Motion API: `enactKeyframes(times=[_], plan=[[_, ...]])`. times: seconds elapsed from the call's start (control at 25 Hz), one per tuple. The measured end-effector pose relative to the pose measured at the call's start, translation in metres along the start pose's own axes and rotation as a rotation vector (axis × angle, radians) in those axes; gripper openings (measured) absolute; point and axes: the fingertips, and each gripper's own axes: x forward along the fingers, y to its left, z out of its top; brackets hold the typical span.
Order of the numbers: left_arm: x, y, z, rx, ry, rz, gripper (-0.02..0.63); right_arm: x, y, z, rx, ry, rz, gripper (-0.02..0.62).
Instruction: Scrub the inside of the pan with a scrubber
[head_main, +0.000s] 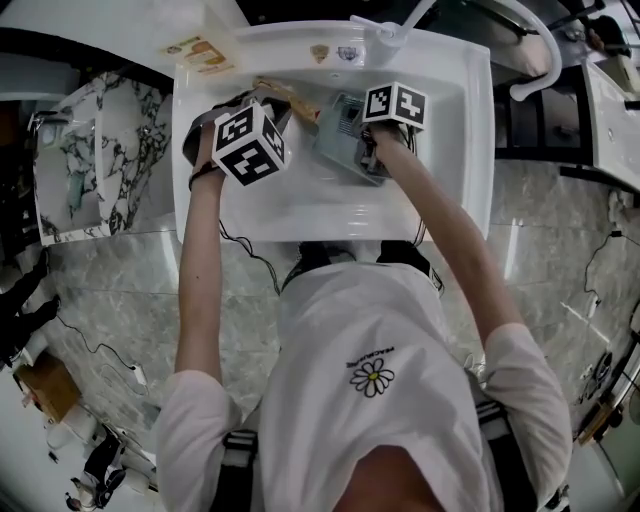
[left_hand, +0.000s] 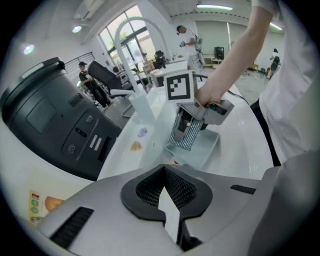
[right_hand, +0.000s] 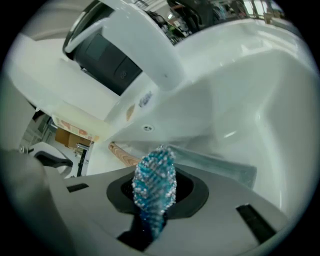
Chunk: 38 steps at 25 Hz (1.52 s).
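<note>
While right tongs (right_hand: 157, 192) clamp the scrubber (right_hand: 154, 175), pan (head_main: 338, 137) shows partly

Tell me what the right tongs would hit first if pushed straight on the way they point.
Probably the pan: the scrubber clamped in the right tongs leads, and the pan's wall lies just beyond its tip, with the sink behind. Depth is unclear.

A sink station in a large lab-like workroom: a white sink (head_main: 472, 150) with a faucet (left_hand: 141, 20) lies below the left gripper (left_hand: 167, 200). Beyond that gripper, people (left_hand: 86, 77) stand among desks under strip lights (left_hand: 216, 7).
</note>
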Motion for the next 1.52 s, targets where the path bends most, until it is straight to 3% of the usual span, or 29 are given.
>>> enactKeyframes(times=[0.44, 0.56, 0.8, 0.92, 1.2, 1.52], plan=[[-0.079, 0.045, 0.089, -0.358, -0.382, 0.327, 0.014, -0.136, 0.07, 0.063, -0.619, -0.416, -0.061, 0.063], [-0.105, 0.042, 0.102, -0.478, -0.503, 0.403, 0.014, -0.18, 0.088, 0.063, -0.715, -0.57, -0.066, 0.063], [-0.156, 0.025, 0.111, -0.671, -0.785, 0.601, 0.014, -0.241, 0.1, 0.046, -0.774, -0.81, -0.073, 0.063], [-0.167, 0.012, 0.107, -0.74, -0.859, 0.678, 0.014, -0.257, 0.096, 0.027, -0.807, -0.862, -0.103, 0.063], [-0.167, -0.01, 0.111, -0.756, -0.882, 0.682, 0.014, -0.269, 0.081, -0.003, -0.802, -0.886, -0.154, 0.063], [-0.166, -0.016, 0.11, -0.777, -0.882, 0.679, 0.014, -0.272, 0.07, -0.011, -0.778, -0.89, -0.183, 0.063]])
